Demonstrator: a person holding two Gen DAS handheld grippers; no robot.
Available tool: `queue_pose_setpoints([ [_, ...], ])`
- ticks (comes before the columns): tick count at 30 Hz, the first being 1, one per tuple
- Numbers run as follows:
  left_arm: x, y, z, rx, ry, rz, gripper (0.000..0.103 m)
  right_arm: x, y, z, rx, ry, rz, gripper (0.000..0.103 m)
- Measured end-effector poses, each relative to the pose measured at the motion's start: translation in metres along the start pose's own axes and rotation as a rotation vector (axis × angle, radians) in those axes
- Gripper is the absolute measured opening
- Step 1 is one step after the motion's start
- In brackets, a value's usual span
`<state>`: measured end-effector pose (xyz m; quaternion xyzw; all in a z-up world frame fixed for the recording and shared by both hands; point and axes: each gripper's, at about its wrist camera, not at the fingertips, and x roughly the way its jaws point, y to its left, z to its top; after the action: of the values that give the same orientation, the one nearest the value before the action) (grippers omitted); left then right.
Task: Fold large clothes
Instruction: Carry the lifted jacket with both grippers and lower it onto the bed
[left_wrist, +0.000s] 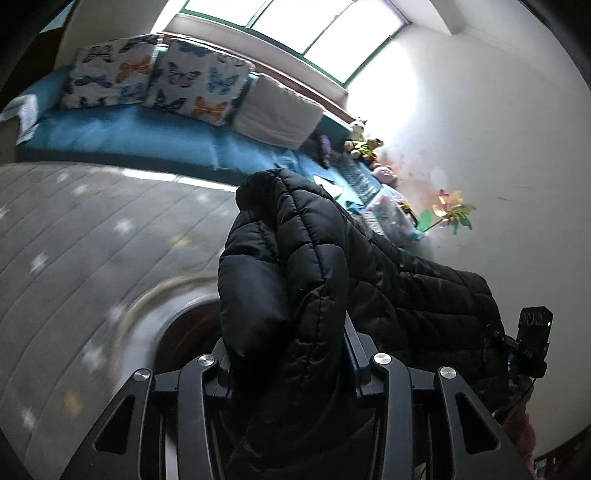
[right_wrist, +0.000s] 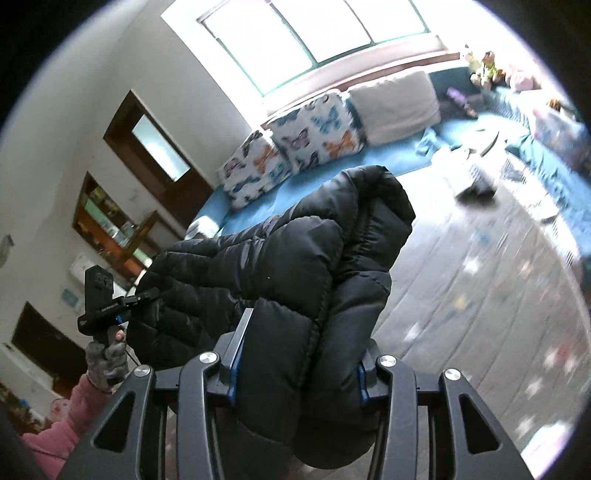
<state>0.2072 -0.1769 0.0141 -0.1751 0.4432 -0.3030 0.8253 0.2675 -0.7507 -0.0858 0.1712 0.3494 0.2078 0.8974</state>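
while each gripper — left (left_wrist: 288, 354), right (right_wrist: 299, 354) — clamps it, the black puffer jacket (left_wrist: 303, 258) hangs above the grey mattress (left_wrist: 92, 229)

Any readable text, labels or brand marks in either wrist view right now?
None legible.
Left gripper camera body: small white print, too blurred to read.
Black puffer jacket: no label showing.
Butterfly pillows: pictures only, no words.

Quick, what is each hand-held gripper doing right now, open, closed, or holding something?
Left hand-held gripper: closed on the black puffer jacket.
Right hand-held gripper: closed on the same jacket, on a thick fold of it.
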Motion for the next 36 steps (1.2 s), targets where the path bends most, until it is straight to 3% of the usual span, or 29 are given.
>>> queue_pose_setpoints([
  [5,0.073,-0.021,0.042,-0.015,0.052,-0.007,0.044,0.010,-0.044,0.020,0.034,-0.025,-0.081,0.048],
  [10,0.130,-0.006,0.045,-0.035,0.132,0.073,0.046,0.045,-0.088,0.014,0.120,0.057,-0.163,0.053],
  [13,0.143,0.010,0.040,-0.063,0.146,0.076,0.054,0.057,-0.109,0.008,0.161,0.085,-0.187,0.062],
  [18,0.165,0.005,0.036,0.014,0.143,0.168,0.076,0.070,-0.119,0.004,0.150,0.132,-0.261,0.078],
  [23,0.167,0.010,0.026,0.036,0.138,0.215,0.079,0.065,-0.098,0.011,0.050,0.128,-0.397,0.081],
  [28,0.141,-0.009,0.015,0.118,0.073,0.316,0.079,0.042,-0.063,0.017,-0.076,0.039,-0.556,0.081],
  [32,0.119,-0.032,0.005,0.166,0.008,0.338,0.079,0.026,-0.034,0.015,-0.148,-0.016,-0.546,0.081],
  [36,0.107,-0.046,-0.007,0.196,-0.013,0.367,0.079,0.038,-0.024,0.000,-0.160,0.018,-0.504,0.081],
])
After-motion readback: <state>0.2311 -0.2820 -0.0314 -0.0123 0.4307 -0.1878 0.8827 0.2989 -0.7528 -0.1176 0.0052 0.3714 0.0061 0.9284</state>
